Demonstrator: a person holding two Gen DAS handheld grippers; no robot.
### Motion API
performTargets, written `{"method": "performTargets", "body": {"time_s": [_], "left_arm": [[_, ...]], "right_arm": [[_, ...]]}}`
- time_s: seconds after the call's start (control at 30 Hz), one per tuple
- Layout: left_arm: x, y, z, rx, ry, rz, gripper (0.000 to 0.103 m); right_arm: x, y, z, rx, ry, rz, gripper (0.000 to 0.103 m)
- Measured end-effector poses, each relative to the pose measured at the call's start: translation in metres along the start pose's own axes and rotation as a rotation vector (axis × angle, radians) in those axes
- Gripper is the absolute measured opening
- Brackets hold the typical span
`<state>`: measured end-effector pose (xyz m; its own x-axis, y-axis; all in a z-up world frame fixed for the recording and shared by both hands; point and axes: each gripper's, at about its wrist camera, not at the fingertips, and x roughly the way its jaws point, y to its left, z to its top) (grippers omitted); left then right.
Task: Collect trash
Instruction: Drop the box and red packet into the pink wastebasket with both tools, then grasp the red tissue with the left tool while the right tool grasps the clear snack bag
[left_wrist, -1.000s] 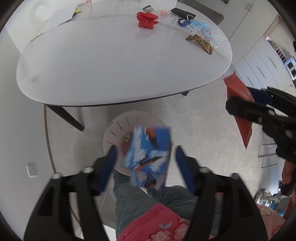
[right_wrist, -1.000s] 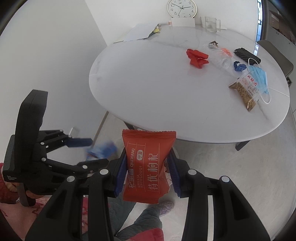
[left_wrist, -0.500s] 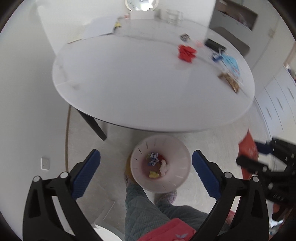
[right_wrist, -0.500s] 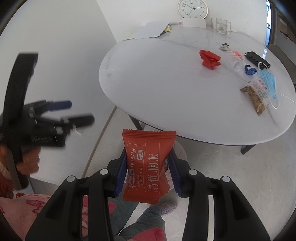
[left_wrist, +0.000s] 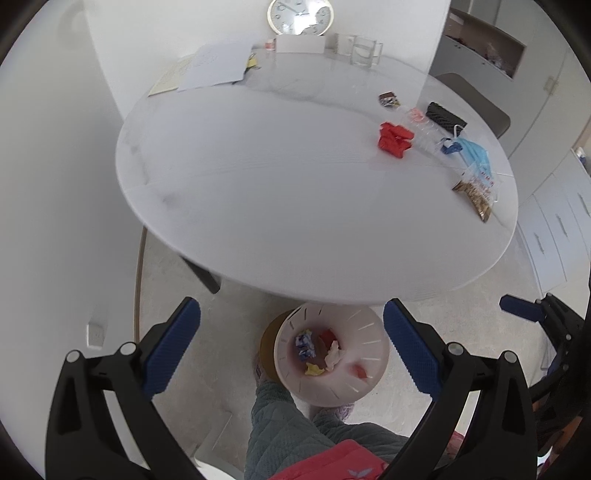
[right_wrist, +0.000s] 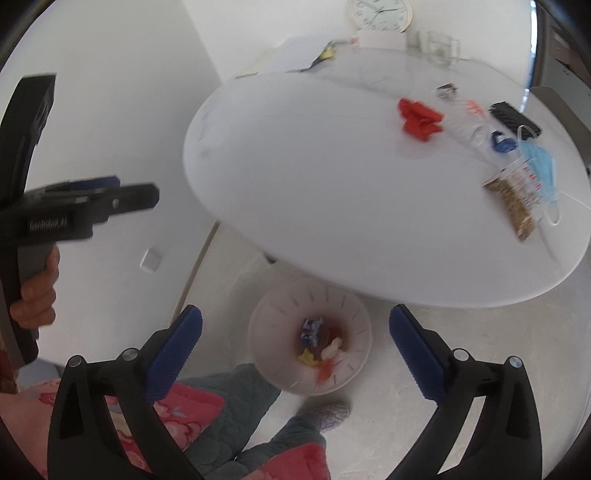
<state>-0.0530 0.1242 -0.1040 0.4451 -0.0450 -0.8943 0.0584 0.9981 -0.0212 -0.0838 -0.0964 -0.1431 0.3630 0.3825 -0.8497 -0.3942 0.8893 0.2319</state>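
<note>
My left gripper (left_wrist: 291, 312) hangs open and empty over the pale pink bin (left_wrist: 369, 380) on the floor. Inside the bin lie a blue wrapper (left_wrist: 304, 343), yellow and white scraps and a red piece (left_wrist: 360, 370). My right gripper (right_wrist: 295, 317) is also above the bin (right_wrist: 273, 314). Its jaws are opening with nothing between them, and a blurred red packet (right_wrist: 327, 369) shows low in the bin. On the white table (left_wrist: 277, 206) lie a crumpled red wrapper (left_wrist: 394, 136), a clear bottle (left_wrist: 424, 127), a blue face mask (left_wrist: 476, 153) and a snack bag (left_wrist: 476, 188).
The table edge overhangs the bin's far side. A person's legs in grey-green trousers (left_wrist: 280, 424) and a slippered foot (right_wrist: 332, 413) are beside the bin. Papers (left_wrist: 214, 66), a clock (left_wrist: 300, 16) and glasses (left_wrist: 364, 50) are at the table's far end. Cabinets (left_wrist: 554, 236) line the right.
The left gripper let go of the blue wrapper, opened wide and rose; the wrapper now lies in the bin. The right gripper opened and the red packet left its jaws.
</note>
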Motion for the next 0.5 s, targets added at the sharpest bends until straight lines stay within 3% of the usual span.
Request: {"method": "performTargets", "body": {"time_s": [0.5], "left_arm": [[0.028, -0.036, 0.078, 0.219, -0.034, -0.138, 0.095]], "right_arm": [[-0.013, -0.053, 0.044, 0.212, -0.103, -0.155, 0.100]]}}
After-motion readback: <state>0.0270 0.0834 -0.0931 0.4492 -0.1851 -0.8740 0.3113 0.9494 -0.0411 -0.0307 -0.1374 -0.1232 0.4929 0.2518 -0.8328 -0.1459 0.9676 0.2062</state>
